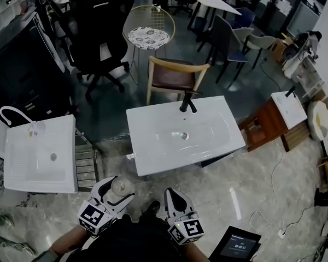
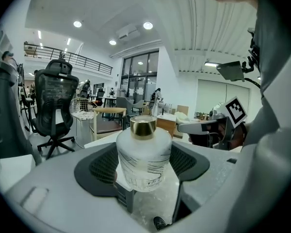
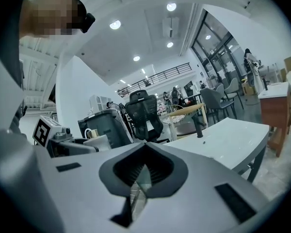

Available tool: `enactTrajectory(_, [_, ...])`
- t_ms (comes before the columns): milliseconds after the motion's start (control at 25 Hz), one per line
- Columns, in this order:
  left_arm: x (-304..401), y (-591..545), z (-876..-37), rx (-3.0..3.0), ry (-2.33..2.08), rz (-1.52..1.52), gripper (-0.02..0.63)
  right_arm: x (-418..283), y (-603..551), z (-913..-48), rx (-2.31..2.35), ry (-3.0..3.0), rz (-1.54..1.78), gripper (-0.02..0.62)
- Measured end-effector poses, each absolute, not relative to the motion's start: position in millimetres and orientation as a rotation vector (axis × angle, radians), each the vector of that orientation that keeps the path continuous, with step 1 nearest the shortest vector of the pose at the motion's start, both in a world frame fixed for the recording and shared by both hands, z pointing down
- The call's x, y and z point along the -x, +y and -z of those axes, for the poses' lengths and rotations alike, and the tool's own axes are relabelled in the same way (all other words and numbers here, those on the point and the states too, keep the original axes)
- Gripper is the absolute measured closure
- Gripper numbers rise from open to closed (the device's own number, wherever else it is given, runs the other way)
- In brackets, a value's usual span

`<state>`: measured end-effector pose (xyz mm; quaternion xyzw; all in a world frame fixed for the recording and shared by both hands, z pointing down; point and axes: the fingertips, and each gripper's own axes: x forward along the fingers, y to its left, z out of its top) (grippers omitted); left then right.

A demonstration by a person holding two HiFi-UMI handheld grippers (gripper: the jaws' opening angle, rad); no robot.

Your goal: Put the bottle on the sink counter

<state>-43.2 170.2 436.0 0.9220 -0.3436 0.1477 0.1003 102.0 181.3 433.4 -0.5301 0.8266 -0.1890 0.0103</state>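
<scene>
bottle (image 2: 144, 154) in left gripper (image 1: 118, 189), sink counter (image 1: 153, 142) ahead, chair (image 1: 175, 75) apparently behind

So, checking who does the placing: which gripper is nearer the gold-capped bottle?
Left. The left gripper is shut on the bottle, upright between its fingers. The right gripper is off to the bottle's right, fingers together, holding nothing and not touching it.

1 bottle (image 1: 122, 186), 2 grippers (image 1: 122, 189) (image 1: 173, 195), 3 sinks (image 1: 147, 157) (image 1: 22, 174) (image 1: 291, 111), 1 wooden chair (image 1: 175, 73)

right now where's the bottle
The bottle is clamped in the left gripper, low in the head view on the person's left, just short of the near edge of the middle white sink counter.
</scene>
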Motion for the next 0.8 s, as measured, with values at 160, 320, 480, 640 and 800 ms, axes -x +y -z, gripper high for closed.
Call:
enactTrajectory(160, [23, 162, -436, -2.704, -1.042, -0.453, 0.276, -122, 168, -435, 1.619, 2.590, 0.608, 0.600])
enactTrajectory(320, [9, 149, -425, -2.679, -1.080, -0.470, 0.276, -135, 155, -433, 1.585, 2.600, 0.622, 0.600])
enactTrajectory(480, [2, 143, -429, -2.664, -1.110, -0.484, 0.276, -145, 146, -437, 1.562, 2.608, 0.638, 0.600])
enactTrajectory(640, [-1, 136, -431, -2.640, -1.130, -0.498, 0.276, -150, 137, -440, 1.545, 2.619, 0.654, 0.601])
enactTrajectory(800, [3, 120, -430, -2.620, -1.160, -0.495, 0.276, -147, 120, -441, 1.526, 2.635, 0.663, 0.600])
